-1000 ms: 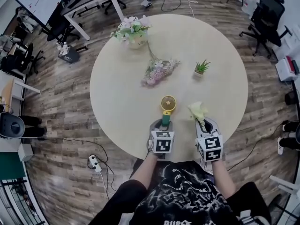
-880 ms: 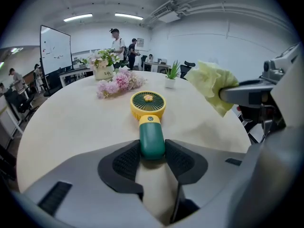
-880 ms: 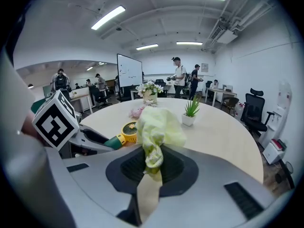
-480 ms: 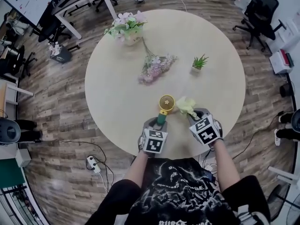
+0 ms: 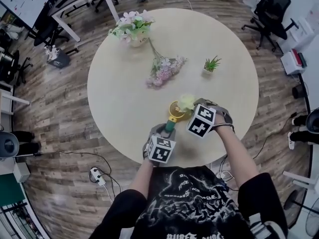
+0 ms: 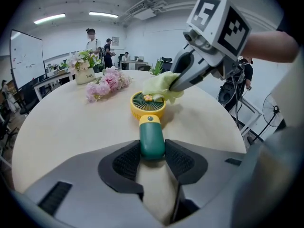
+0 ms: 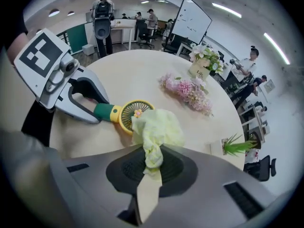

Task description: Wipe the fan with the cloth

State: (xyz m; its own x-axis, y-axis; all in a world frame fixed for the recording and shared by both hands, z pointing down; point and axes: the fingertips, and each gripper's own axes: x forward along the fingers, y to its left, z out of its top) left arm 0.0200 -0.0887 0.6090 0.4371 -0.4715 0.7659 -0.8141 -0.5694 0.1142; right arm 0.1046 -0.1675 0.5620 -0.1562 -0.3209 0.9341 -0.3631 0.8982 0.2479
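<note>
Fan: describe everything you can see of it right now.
The fan is a small handheld one, plastic-looking: round yellow head with a dark grille and a tiny flower at its centre, yellow collar, green handle. The left tool grips the handle end from both sides. Its head faces up, tilted, low over the table; contact there is unclear. The pale yellow cloth, pinched in the right tool, lies against the head's rim.

Bright, even light from ceiling strips [image 6: 50,18]; soft shadows on the table [image 5: 124,83]. Beyond the table, fisheye bending and vignetting.
</note>
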